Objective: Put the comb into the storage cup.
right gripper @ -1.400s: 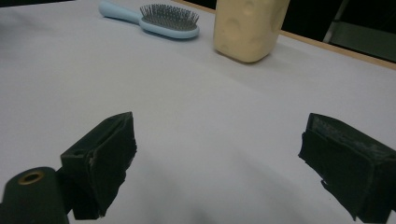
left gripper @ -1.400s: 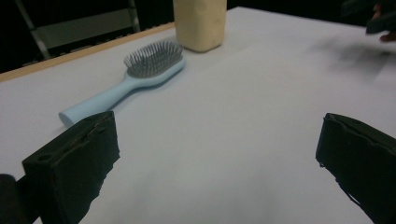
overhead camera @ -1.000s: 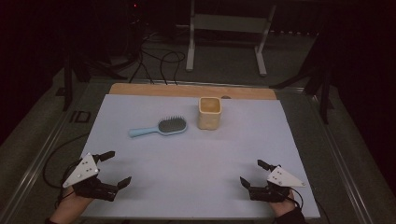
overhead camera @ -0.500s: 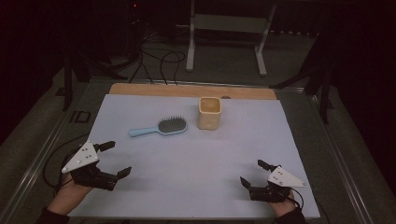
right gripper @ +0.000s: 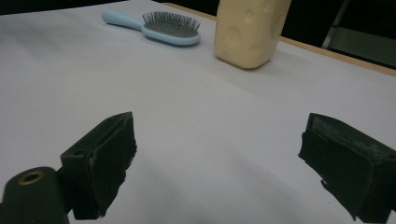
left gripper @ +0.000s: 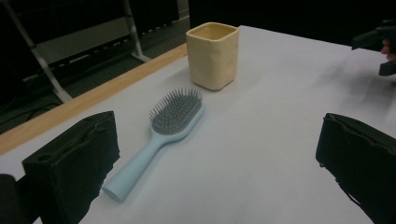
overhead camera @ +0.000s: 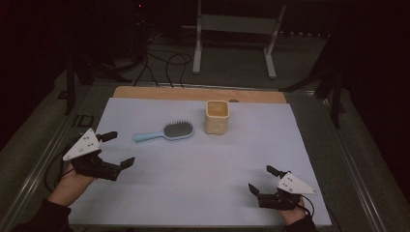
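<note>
A light blue hairbrush [overhead camera: 167,131] [left gripper: 166,128] [right gripper: 163,25] lies bristles up on the white sheet, its handle pointing left. Just right of it stands a cream square cup [overhead camera: 216,117] [left gripper: 212,56] [right gripper: 250,30], upright. My left gripper [overhead camera: 120,149] [left gripper: 218,140] is open, held above the sheet's left side, short of the brush handle, its jaws empty. My right gripper [overhead camera: 261,179] [right gripper: 219,140] is open near the front right of the sheet, far from both objects, nothing between its jaws. In the left gripper view the right gripper [left gripper: 380,46] shows at the far right.
The white sheet [overhead camera: 203,193] covers a wooden table whose bare strip [overhead camera: 159,93] runs along the far edge. A metal stand [overhead camera: 232,29] and floor cables [overhead camera: 164,63] sit beyond the table. Open sheet lies between the two grippers.
My left gripper has moved forward and slightly up, closer to the brush handle. The right gripper, brush and cup have stayed put.
</note>
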Action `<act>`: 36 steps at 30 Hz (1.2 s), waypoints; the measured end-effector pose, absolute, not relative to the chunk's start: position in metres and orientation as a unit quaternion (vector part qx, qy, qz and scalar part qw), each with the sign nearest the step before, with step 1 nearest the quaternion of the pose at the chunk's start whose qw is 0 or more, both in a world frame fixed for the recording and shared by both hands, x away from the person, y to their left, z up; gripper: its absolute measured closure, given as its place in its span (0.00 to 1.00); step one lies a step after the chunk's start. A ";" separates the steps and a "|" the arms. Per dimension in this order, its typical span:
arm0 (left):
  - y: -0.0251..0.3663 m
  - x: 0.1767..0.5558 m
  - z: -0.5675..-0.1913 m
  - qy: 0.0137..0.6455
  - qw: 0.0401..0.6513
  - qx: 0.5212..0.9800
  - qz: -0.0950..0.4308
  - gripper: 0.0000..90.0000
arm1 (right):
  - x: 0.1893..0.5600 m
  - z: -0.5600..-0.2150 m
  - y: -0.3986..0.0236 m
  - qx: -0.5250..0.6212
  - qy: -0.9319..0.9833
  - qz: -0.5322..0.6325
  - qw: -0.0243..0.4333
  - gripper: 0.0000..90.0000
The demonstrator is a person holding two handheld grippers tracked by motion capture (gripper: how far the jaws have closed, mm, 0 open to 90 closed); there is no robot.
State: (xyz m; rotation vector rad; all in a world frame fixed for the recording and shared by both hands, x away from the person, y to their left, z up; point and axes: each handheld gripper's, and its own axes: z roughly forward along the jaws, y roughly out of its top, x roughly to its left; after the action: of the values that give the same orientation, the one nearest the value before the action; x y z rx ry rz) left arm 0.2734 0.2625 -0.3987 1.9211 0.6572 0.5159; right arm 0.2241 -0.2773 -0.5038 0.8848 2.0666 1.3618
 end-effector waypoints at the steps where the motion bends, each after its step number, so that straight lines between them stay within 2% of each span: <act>1: 0.262 0.276 -0.397 0.272 0.498 0.796 0.210 0.00 | 0.224 -0.504 -0.277 0.326 0.761 0.501 0.254 0.11; 19: 0.251 0.326 -0.398 0.328 0.458 0.798 0.213 0.00 | 0.223 -0.503 -0.276 0.324 0.759 0.506 0.250 0.11; 29: 0.252 0.353 -0.412 0.357 0.440 0.794 0.219 0.00 | 0.223 -0.503 -0.276 0.324 0.759 0.506 0.252 0.11; 36: 0.254 0.371 -0.424 0.376 0.428 0.791 0.221 0.04 | 0.223 -0.503 -0.276 0.323 0.759 0.507 0.250 0.11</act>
State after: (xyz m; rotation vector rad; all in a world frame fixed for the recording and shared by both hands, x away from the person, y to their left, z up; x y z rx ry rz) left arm 0.3713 0.2536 -0.4239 1.9761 0.9381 0.5518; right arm 0.2230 -0.2760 -0.5028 0.8789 2.0673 1.3795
